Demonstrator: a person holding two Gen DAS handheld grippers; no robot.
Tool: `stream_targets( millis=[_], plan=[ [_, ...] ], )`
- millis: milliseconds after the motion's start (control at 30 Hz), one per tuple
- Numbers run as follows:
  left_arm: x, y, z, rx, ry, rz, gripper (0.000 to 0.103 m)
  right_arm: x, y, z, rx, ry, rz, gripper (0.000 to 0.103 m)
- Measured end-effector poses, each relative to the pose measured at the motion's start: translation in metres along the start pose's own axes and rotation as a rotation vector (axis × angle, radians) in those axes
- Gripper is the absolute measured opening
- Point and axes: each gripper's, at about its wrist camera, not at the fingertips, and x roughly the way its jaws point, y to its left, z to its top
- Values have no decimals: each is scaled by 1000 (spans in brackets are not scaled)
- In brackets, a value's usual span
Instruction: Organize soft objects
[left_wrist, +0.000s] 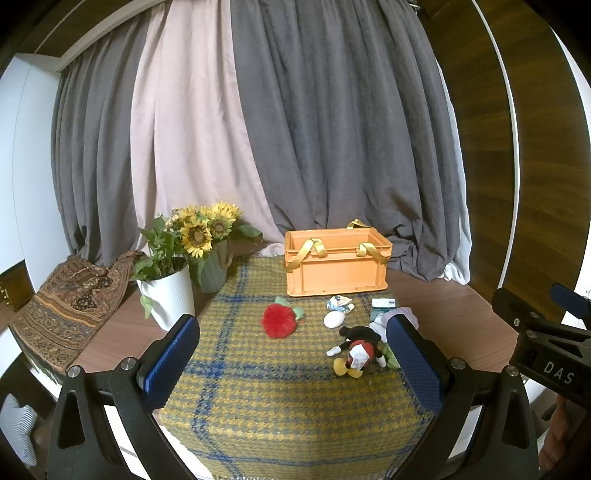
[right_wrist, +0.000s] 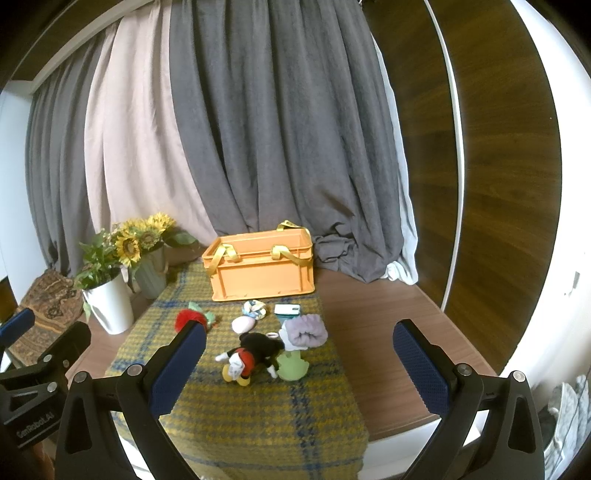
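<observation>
I hold both my left gripper (left_wrist: 291, 363) and right gripper (right_wrist: 299, 363) wide open and empty, back from the crate (right_wrist: 262, 264), since the plush (right_wrist: 251, 356) and other soft toys lie unsorted just before it.

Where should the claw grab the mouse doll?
Probably its red middle. The mouse doll lies flat on the plaid cloth, limbs splayed, so come from above and pinch across the body. The right claw is open.

soft toys before our orange crate (left_wrist: 335, 271)
our left claw (left_wrist: 295, 363) gapes wide above the plaid cloth (left_wrist: 266, 406), empty.
</observation>
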Motion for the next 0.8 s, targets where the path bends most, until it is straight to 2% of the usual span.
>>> stream_targets(
  millis=[800],
  plan=[
    [2, -3, -1, -1, 9, -5, 103, 4, 0, -4, 2, 8, 4, 103]
  ],
)
